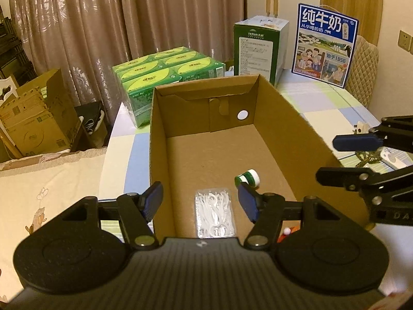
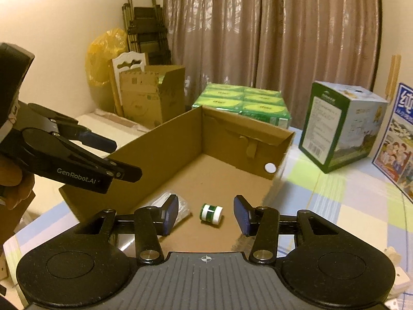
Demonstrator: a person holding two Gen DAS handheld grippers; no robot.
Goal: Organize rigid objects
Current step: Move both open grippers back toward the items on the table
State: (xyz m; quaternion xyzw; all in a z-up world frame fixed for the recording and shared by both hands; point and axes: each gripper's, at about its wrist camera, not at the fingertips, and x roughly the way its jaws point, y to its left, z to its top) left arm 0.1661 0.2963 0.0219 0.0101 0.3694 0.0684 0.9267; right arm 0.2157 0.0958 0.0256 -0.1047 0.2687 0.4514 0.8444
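Lying on floor of open cardboard box (image 2: 160,139): small green-and-white bottle (image 2: 211,213) on its side, clear packet of white floss picks (image 1: 214,213) beside it. Right hand-held gripper (image 2: 206,213) above bottle, jaws apart, nothing clamped. Left hand-held gripper (image 1: 200,202) over packet, jaws apart, empty. Box on checked worktop (image 2: 335,206); green tissue packs (image 1: 167,75) and green carton (image 2: 340,126) toward far edge.

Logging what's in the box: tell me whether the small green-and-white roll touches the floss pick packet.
Apart. The right wrist view shows bare cardboard between the roll and the packet.
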